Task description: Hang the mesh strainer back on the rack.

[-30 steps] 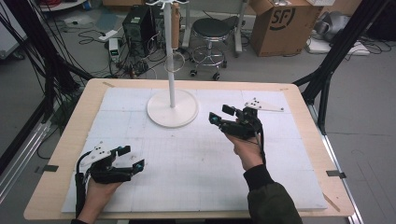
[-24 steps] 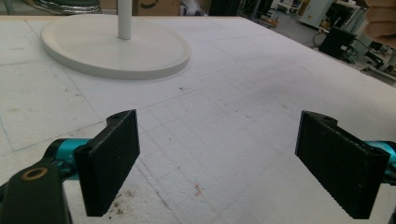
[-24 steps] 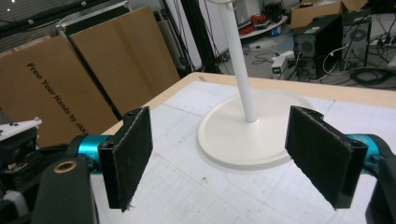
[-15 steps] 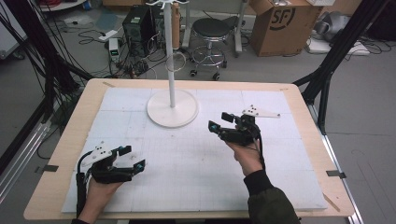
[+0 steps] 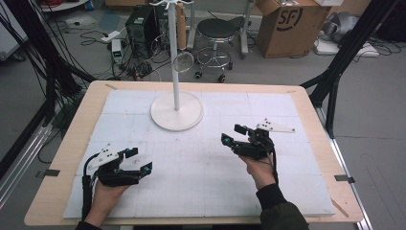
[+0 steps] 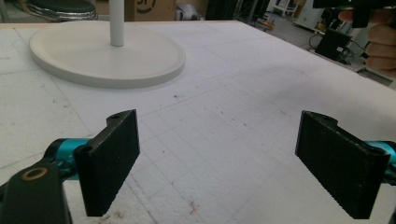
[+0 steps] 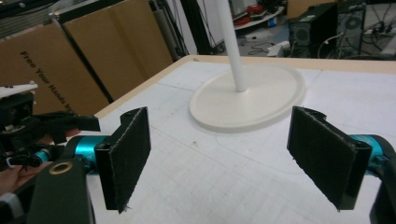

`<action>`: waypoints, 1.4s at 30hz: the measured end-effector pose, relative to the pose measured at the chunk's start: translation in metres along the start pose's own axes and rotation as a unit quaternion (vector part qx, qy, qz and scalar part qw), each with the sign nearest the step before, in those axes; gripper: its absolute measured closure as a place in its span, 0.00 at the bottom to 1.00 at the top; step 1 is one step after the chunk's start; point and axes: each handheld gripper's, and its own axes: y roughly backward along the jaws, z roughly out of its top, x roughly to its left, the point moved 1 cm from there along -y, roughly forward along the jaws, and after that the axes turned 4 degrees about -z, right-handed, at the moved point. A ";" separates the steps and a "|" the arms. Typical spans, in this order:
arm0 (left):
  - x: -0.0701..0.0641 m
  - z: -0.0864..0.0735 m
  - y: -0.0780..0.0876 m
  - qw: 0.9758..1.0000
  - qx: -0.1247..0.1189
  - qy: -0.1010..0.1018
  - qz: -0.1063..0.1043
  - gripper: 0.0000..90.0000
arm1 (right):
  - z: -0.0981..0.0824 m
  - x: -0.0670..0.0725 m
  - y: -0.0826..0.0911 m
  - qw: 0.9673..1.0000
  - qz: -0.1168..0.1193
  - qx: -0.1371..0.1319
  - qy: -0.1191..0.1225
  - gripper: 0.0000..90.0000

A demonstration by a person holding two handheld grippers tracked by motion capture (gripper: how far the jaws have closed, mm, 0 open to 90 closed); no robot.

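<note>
The left tool (image 5: 136,159) rested low on the near-left of the worktop (image 5: 306,103), its jaws standing wide apart with nothing between them. The right tool (image 5: 236,136) sat at the near-right, angled toward the middle, jaws likewise spread and empty. Each was carried in 1 hand, and the placing reads as a ready posture: both tools flanked the work zone and faced the white stand (image 5: 176,110), so either could advance on it without crossing the other.

The stand stood upright at the far centre of the white mat (image 5: 206,182), well apart from both tools and touched by neither. Its broad round base presumably keeps the tall pole steady.

The high view gave the full layout, including the hooks at the pole's top and the floor clutter beyond (stool, cardboard box, cables). The left gripper view showed what that view could not: the base's raised rim (image 6: 140,77) at close range, marks on the mat, and the far hand's fingers (image 6: 380,46) at the upper right. The right gripper view showed the ribbed pad faces (image 7: 320,154) and the left tool at its left edge.
</note>
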 end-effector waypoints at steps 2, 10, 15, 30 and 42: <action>-0.001 0.001 -0.002 1.000 -0.003 -0.001 0.000 0.16 | -0.003 -0.002 0.004 1.000 -0.006 0.002 0.002 0.23; -0.003 0.006 -0.007 1.000 0.002 0.002 0.001 0.16 | -0.018 -0.008 0.017 1.000 -0.014 0.004 -0.013 0.22; 0.000 0.006 -0.010 1.000 0.001 0.009 0.005 0.16 | -0.026 -0.010 0.023 1.000 -0.019 0.003 -0.010 0.22; 0.000 0.007 -0.026 1.000 -0.002 0.020 -0.007 0.16 | -0.045 -0.016 0.043 0.999 -0.035 0.004 -0.014 0.22; -0.006 0.005 -0.034 1.000 0.007 0.011 -0.014 0.16 | -0.066 -0.027 0.055 0.999 -0.042 0.001 -0.005 0.22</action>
